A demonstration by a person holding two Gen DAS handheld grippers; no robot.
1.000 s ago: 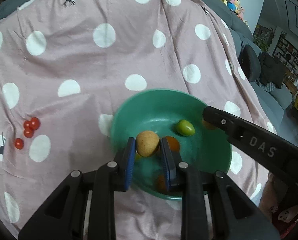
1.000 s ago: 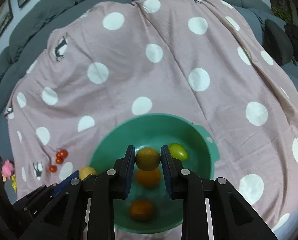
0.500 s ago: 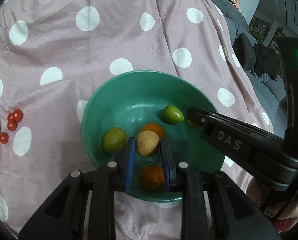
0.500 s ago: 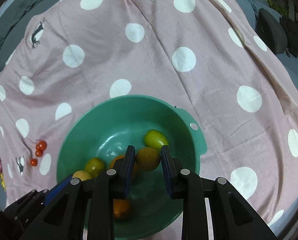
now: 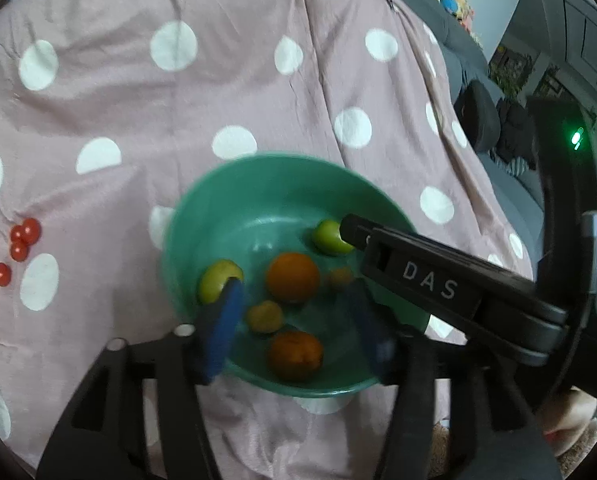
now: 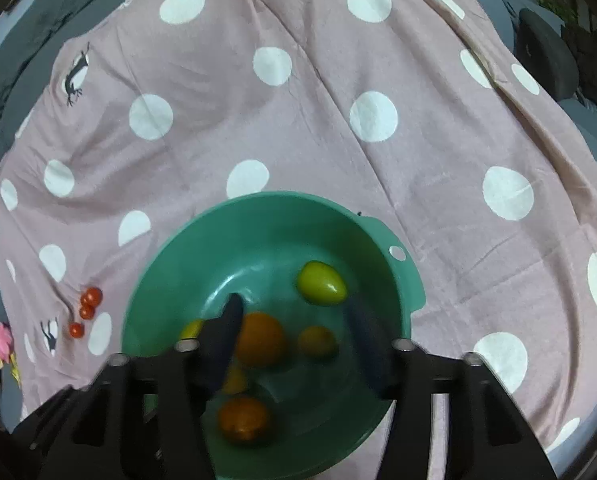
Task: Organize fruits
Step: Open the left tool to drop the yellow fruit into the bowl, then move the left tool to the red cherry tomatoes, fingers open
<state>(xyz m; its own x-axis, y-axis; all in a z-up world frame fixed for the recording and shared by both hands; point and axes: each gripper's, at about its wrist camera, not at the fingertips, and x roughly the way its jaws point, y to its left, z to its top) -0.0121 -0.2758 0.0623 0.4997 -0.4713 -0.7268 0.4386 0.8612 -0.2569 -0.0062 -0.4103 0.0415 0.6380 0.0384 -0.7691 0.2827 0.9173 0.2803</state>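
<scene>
Both the left claw (image 5: 294, 320) and right claw (image 6: 294, 340) had just been opening and stood spread, empty, over the round green plastic bowl (image 6: 258, 216). Small tan fruits (image 5: 264, 317) lay inside among oranges (image 6: 260, 339); red cherry tomatoes (image 5: 20, 242) lay on the pink polka-dot sheet (image 6: 318, 128).

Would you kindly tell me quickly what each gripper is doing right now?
Left gripper: open, just opened, holding nothing, over the green bowl.
Right gripper: open, just opened, holding nothing.

1. Pink dotted cloth (image 6: 318, 120) lies bare across the upper frame: free passage.
2. Green bowl (image 6: 410, 280) fills the lower centre.
3. Cherry tomatoes (image 6: 86, 310) dot the lower left.
4. Right claw (image 5: 354, 236) bars the left view's right side.
</scene>
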